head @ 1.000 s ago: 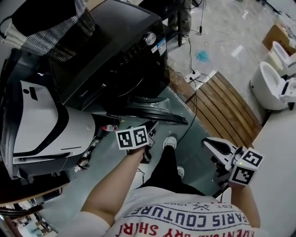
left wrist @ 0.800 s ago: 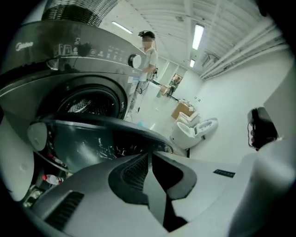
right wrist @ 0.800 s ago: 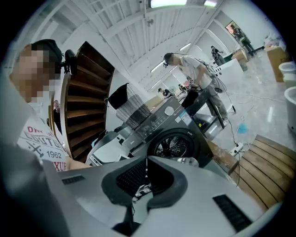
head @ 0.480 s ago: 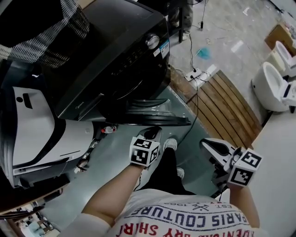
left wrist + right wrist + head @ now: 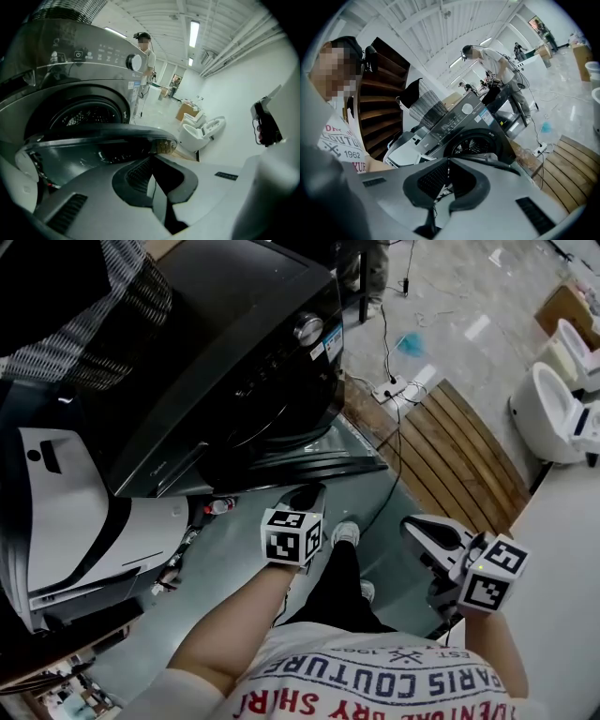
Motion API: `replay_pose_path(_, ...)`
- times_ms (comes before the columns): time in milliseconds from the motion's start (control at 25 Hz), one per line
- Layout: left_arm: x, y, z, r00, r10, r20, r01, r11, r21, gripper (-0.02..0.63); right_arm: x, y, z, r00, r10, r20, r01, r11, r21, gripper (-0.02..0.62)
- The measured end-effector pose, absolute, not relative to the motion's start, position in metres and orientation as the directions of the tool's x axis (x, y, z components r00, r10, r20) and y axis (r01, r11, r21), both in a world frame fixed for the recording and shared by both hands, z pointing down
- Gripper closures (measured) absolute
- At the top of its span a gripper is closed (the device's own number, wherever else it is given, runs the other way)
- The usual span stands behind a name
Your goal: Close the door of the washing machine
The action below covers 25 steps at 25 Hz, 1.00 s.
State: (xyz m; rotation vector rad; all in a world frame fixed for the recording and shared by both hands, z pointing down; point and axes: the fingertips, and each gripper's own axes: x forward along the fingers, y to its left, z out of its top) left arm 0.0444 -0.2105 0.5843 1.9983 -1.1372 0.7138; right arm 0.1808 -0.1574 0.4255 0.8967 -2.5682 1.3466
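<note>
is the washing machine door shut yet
No, the door stands swung out, well clear of the drum opening behind it.

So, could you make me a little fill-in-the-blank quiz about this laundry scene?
The washing machine has its door standing ____.
The left tongs, close to that door, are ____ and empty.
The toilet off to the side is coloured ____.
Missing words: open; shut; white.

left gripper (image 5: 309, 495) has rolled and drawn closer to the open door (image 5: 309, 467), its jaws just closed together on nothing.
</note>
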Motion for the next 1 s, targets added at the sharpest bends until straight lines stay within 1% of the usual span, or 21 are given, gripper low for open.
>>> replay_pose_path(360,0.017,-0.261,0.584,0.39,-0.548,0.74,-0.918,-0.295,0.265,0.58,0.168,-0.17,0.428,-0.809,-0.442,0.387,-0.571,0.439,-0.693,0.571)
replay_pose_path(640,-0.01,-0.302,0.588,0.316,-0.594,0.74,-0.949,-0.205,0.241,0.58,0.162,-0.183,0.433,-0.801,-0.441,0.406,-0.586,0.432,-0.686,0.571)
replay_pose_path(720,-0.02,-0.312,0.589,0.279,-0.607,0.744,-0.96,-0.174,0.219,0.58,0.159,-0.187,0.436,-0.8,-0.437,0.412,-0.587,0.428,-0.687,0.571)
replay_pose_path(880,-0.045,-0.329,0.59,0.185,-0.643,0.743,-0.98,-0.066,0.187,0.58,0.149,-0.2,0.445,-0.802,-0.429,0.415,-0.585,0.426,-0.691,0.571)
replay_pose_path(1000,-0.048,-0.333,0.591,0.17,-0.657,0.735,-0.983,-0.056,0.177,0.581,0.135,-0.212,0.454,-0.809,-0.407,0.424,-0.581,0.443,-0.683,0.571)
